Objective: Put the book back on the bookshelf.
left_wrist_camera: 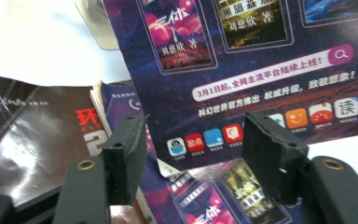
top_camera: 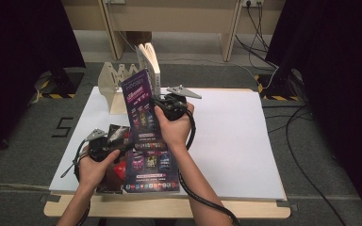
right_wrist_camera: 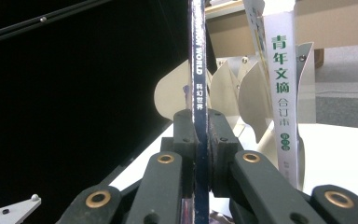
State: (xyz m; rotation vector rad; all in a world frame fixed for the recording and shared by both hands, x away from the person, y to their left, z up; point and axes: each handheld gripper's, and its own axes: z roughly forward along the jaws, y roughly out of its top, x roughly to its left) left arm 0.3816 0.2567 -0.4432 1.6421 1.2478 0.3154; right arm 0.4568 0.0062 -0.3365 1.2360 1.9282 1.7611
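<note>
Two tools worked over the bench [top_camera: 245, 141]. At the left, the left tool [top_camera: 104, 147] hovered by the stack of magazines [top_camera: 143, 172] near the front edge, its jaws apart with nothing pinched. Right of it, the right tool [top_camera: 159, 104] was clamped on a purple magazine [top_camera: 140, 106], which stood upright, long axis vertical, spine toward that tool's camera. Further right stood a white book [right_wrist_camera: 283, 84] in the wooden rack [top_camera: 114, 80]. Keeping the magazine plumb and aligned with an empty slot would probably seat it cleanly.
</note>
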